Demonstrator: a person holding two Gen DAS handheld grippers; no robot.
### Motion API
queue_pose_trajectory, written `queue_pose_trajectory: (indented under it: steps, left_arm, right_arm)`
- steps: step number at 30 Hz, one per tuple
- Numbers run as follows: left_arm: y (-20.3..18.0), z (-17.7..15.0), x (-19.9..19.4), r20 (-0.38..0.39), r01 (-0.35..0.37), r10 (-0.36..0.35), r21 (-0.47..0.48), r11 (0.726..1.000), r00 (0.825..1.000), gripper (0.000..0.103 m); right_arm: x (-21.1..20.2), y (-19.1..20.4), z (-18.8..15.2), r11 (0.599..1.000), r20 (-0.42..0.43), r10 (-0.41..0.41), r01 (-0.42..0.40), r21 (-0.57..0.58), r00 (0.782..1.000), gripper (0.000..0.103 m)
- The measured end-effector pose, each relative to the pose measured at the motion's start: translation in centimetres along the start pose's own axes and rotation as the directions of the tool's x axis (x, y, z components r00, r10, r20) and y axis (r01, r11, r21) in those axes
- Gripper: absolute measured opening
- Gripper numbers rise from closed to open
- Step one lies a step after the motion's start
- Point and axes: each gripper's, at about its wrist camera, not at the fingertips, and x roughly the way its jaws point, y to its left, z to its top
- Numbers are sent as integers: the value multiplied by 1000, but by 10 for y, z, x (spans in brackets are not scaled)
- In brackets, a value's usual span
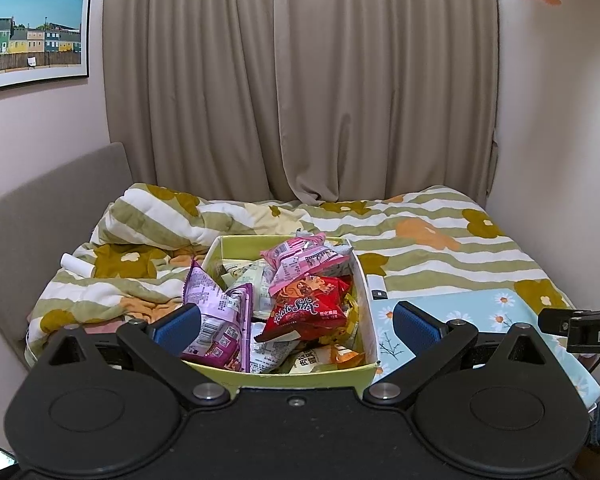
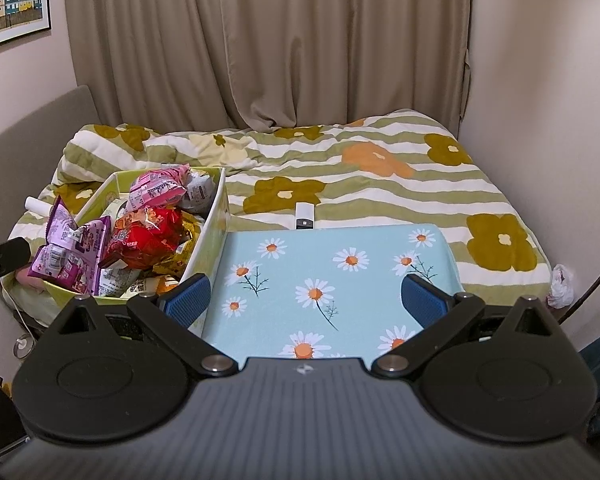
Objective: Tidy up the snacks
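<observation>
Left wrist view: the left tongs [image 1: 296, 322] hover level over the near end of a yellow-green snack box [image 1: 288, 370], their two blue-padded fingers [image 1: 178, 322] spread wide apart and gripping nothing. The box sits on a bed with a green-striped floral blanket [image 1: 440, 248] and is heaped with packets. Three stand out on top: one purple packet [image 1: 216, 316] leaning at the near left corner, one red Potato Stix bag [image 1: 310, 306] in the middle, and one pink packet [image 1: 300, 258] behind it. The paler wrappers beneath are too jumbled to count.

Right wrist view: the right tongs [image 2: 306, 300] are held level above one light-blue daisy-print lid [image 2: 324, 276], which lies flat just to the right of the box [image 2: 216, 216]. Its fingers are likewise wide apart and empty. One small white device [image 2: 304, 216] rests on the blanket at the lid's far edge.
</observation>
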Motion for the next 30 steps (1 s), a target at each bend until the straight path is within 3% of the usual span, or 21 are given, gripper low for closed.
queue_pose_trajectory:
  steps: [30]
  left_arm:
    - [7, 6, 12, 28, -14, 13, 18, 1000, 1000, 103]
  right_arm:
    - [6, 0, 4, 1000, -5, 2, -2, 3, 1000, 103]
